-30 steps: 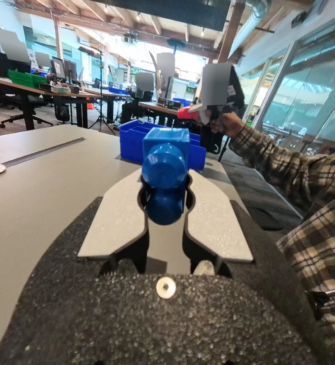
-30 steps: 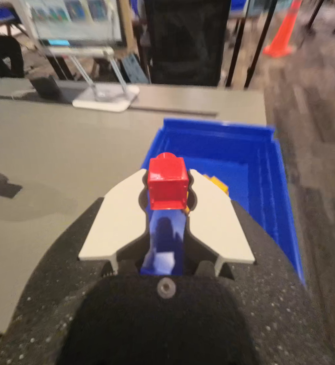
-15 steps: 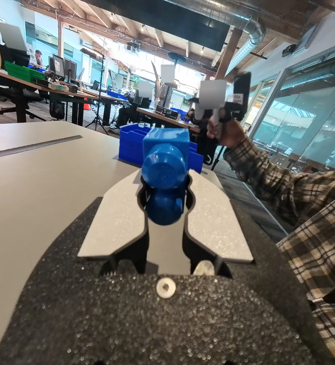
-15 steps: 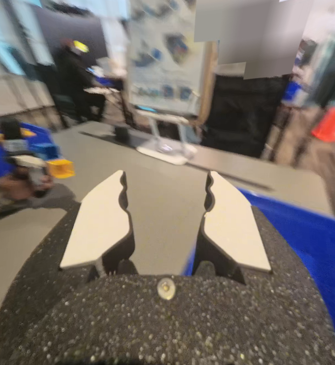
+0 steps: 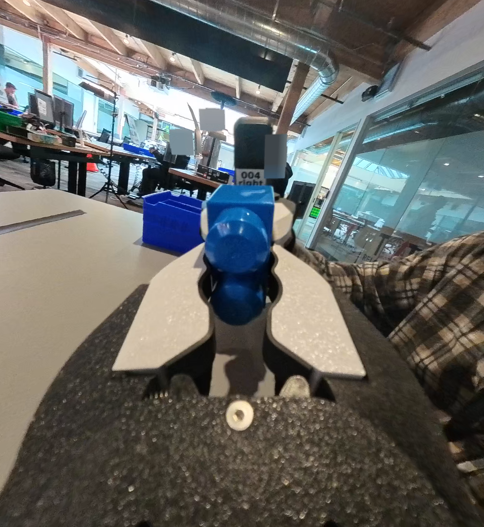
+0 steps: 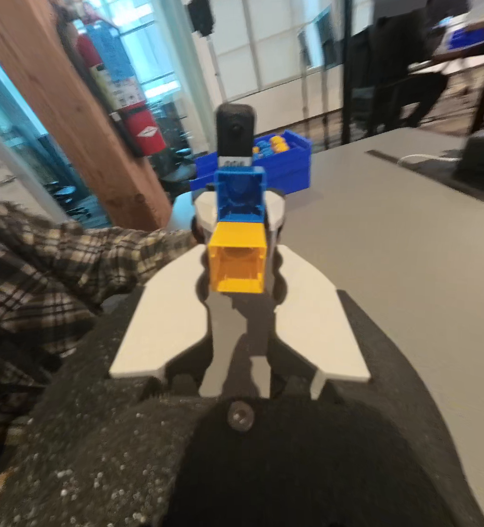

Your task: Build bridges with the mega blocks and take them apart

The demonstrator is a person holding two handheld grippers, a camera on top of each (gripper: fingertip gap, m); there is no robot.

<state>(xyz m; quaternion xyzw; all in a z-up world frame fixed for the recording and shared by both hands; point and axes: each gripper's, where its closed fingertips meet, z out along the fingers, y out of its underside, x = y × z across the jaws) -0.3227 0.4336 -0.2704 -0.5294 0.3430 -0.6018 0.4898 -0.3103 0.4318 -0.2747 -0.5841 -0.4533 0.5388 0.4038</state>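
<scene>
- Left tool point(image 5: 238, 256) is clamping the blue block point(image 5: 239, 216) between both fingers, narrow gap. It is holding the block off the desk point(image 5: 49, 271).
- The blue block's two round studs are pointing back at the left wrist camera. Its hollow underside is facing the right wrist camera.
- Right tool point(image 6: 239, 256) is sitting nose to nose with the left one. Its fingers are bracketing the yellow block point(image 6: 236, 256) at a narrow opening.
- Right wrist view is motion-blurred and thin dark gaps are showing beside the yellow block, so I cannot tell whether the fingers are actually gripping it.
- The yellow block is showing its open underside to the right wrist camera. It is sitting right against the near face of the blue block; I cannot tell whether the two are pressed together.
- The yellow block is hiding behind the blue one in the left wrist view.
- Blue bin point(image 5: 169, 225) is standing on the desk beyond the tools, near the far edge, with yellow and blue blocks lying in it.
- Plaid sleeve point(image 5: 406, 299) is reaching in from the right in the left wrist view.
- Black camera point(image 6: 235, 128) is standing upright above the far tool in each view.
- Red fire extinguisher point(image 6: 143, 128) is hanging on a wooden post point(image 6: 64, 114) in the background.
</scene>
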